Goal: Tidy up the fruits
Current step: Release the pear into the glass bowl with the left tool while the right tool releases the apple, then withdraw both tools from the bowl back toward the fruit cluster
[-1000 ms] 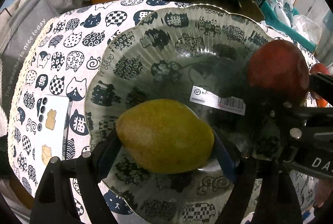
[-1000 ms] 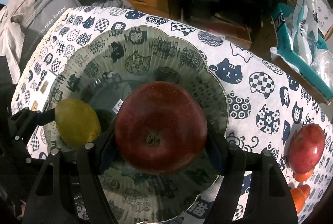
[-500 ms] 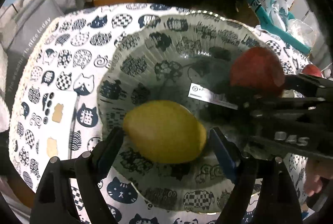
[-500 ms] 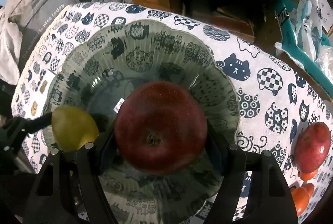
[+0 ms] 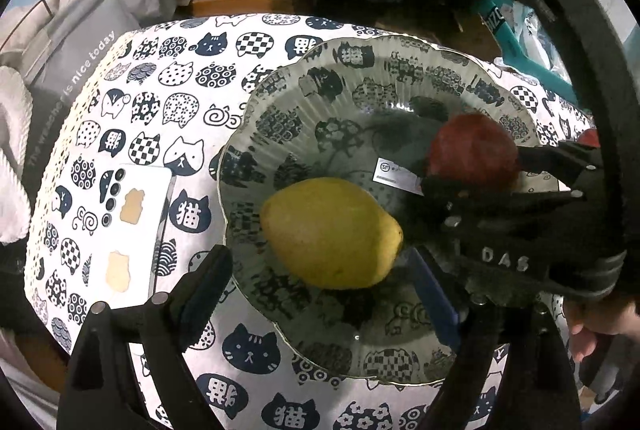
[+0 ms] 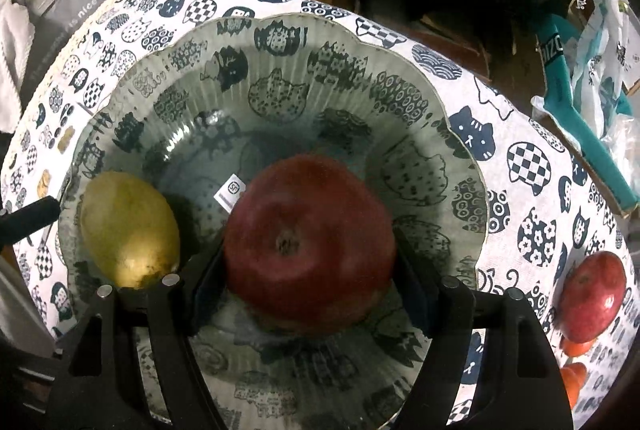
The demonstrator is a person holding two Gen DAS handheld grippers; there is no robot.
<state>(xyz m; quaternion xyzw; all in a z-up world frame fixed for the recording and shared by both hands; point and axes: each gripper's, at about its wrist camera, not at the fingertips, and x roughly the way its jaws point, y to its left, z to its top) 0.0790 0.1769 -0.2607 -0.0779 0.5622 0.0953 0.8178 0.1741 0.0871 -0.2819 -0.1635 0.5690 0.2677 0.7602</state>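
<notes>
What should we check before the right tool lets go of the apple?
1. Apple over the glass plate, not the cloth: ok.
2. Apple resting on the plate floor: cannot tell.
3. Right tool fingers both against the apple: ok.
4. Mango released inside the plate, left tool fingers apart from it: ok.
5. Gap between apple and mango: ok.
6. Left tool clear of the right tool's retreat path: cannot tell.
</notes>
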